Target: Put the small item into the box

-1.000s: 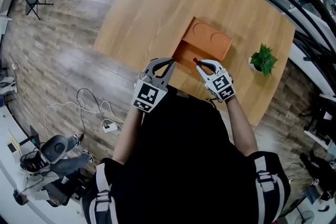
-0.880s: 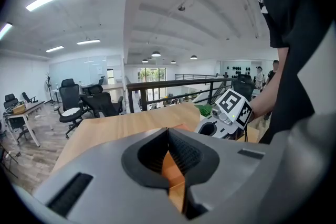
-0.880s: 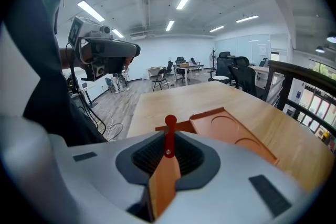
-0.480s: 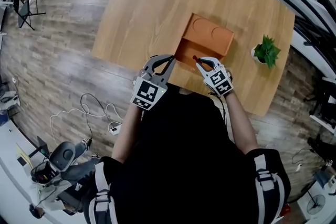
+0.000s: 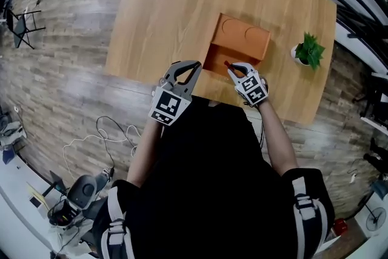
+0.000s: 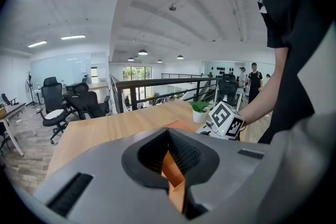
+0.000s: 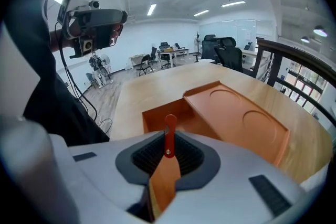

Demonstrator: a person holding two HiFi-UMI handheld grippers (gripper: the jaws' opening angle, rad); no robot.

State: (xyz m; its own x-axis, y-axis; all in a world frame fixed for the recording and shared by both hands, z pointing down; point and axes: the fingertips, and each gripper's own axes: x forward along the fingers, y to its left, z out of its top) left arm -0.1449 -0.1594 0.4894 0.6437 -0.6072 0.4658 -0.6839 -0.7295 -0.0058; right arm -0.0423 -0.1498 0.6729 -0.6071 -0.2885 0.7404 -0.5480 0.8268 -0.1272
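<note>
An orange box (image 5: 241, 40) lies on the wooden table (image 5: 163, 9), its lid with two round dents slid back so the near end (image 5: 213, 61) is open. My right gripper (image 5: 231, 68) hovers at that open end, shut on a small red stick-like item (image 5: 227, 65). In the right gripper view the red item (image 7: 169, 135) stands upright between the pads, with the open compartment (image 7: 160, 113) just beyond it. My left gripper (image 5: 195, 65) sits left of the box at the table's near edge, its jaw tips together and holding nothing. Its own view shows the left gripper (image 6: 168, 131) shut, with the box (image 6: 173, 178) behind it.
A small potted plant (image 5: 309, 51) stands on the table to the right of the box. Cables and a power strip (image 5: 115, 130) lie on the floor at the left. Black railings (image 5: 357, 3) run behind the table's far right side.
The head view has drifted a little, so the table sits higher in the picture. Both grippers keep their places at the box's near end, the red item still in the right one.
</note>
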